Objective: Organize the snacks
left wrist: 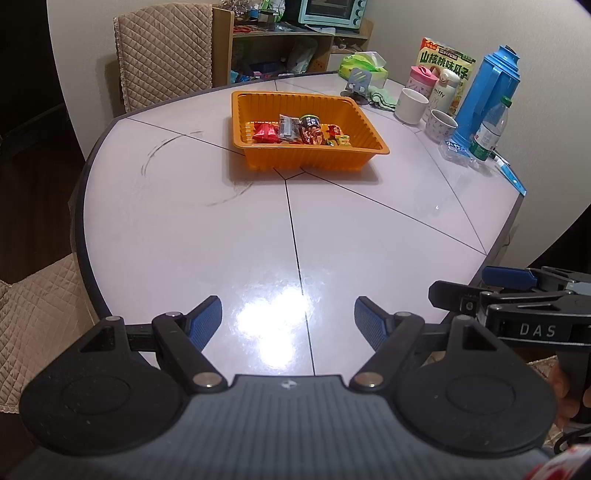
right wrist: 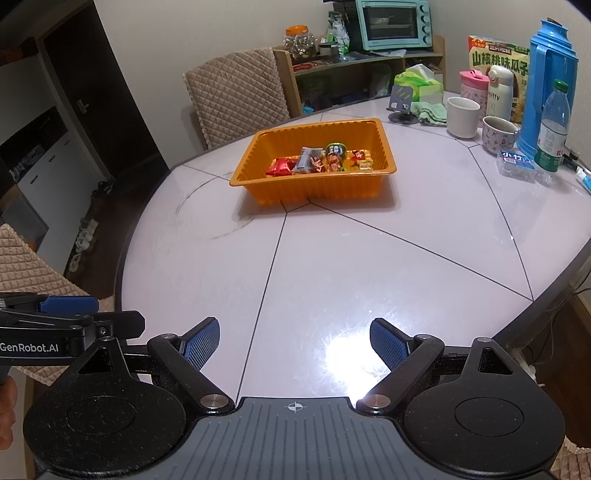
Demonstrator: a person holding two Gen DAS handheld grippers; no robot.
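An orange plastic tray (left wrist: 258,157) (right wrist: 314,186) sits on the far half of the white table. Several wrapped snacks (left wrist: 301,133) (right wrist: 319,160) lie inside it, among them a red packet (left wrist: 265,133) (right wrist: 280,167) and a dark round-topped pack (left wrist: 309,127) (right wrist: 335,151). My left gripper (left wrist: 288,325) hangs open over the near table edge, nothing between its blue pads. My right gripper (right wrist: 294,343) is open too, empty, beside the left one. Each shows at the edge of the other's view. Both are well short of the tray.
At the table's far right stand a blue thermos (left wrist: 487,96) (right wrist: 548,85), a water bottle (right wrist: 554,129), mugs (right wrist: 463,116), a snack box (right wrist: 496,55), tissues (right wrist: 419,83) and a small stand (right wrist: 402,101). Quilted chairs (left wrist: 164,51) and a shelf with a toaster oven (right wrist: 393,24) lie behind.
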